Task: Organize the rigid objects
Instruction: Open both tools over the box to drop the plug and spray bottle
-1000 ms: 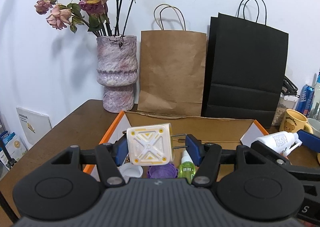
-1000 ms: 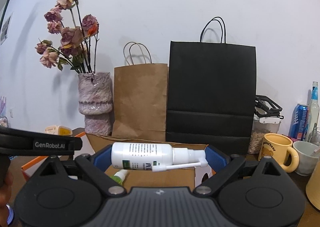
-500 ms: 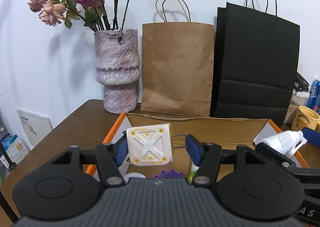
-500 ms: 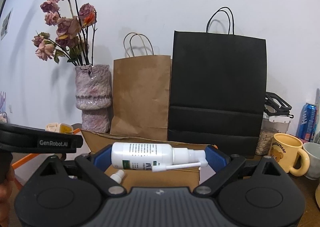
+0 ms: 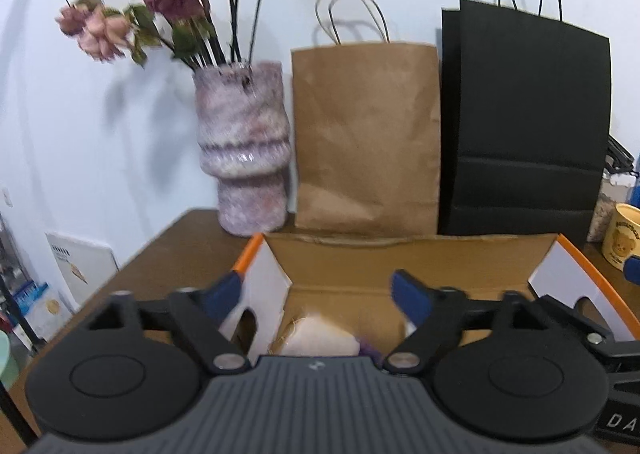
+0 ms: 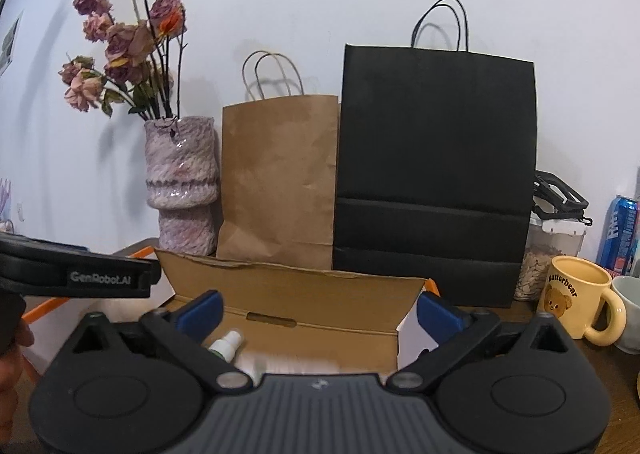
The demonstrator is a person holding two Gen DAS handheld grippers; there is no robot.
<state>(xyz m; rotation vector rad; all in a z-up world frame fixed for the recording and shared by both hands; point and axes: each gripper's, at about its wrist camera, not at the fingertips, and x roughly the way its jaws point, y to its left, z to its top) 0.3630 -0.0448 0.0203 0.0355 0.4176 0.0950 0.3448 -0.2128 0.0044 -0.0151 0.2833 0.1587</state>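
Observation:
My left gripper point(image 5: 318, 292) hovers over an open cardboard box point(image 5: 400, 262) with orange edges. Its jaws are opening and nothing sits between them. Below, inside the box, a blurred white charger point(image 5: 316, 336) lies next to a purple item point(image 5: 370, 348). My right gripper point(image 6: 320, 312) stands over the same box point(image 6: 300, 294); its jaws are opening too, with nothing between them. Under it a blurred white spray bottle point(image 6: 296, 362) lies in the box beside a small green spray bottle point(image 6: 226, 342). The left gripper's body point(image 6: 80, 274) shows at the left edge of the right wrist view.
Behind the box stand a mottled pink vase point(image 5: 242, 150) of dried roses, a brown paper bag point(image 5: 366, 134) and a black paper bag point(image 5: 528, 126). A yellow bear mug point(image 6: 576, 304), a blue can point(image 6: 620, 234) and a food container point(image 6: 554, 250) stand at the right.
The left gripper opened and the white charger dropped into the box. The right gripper widened and the white spray bottle fell out of it into the box.

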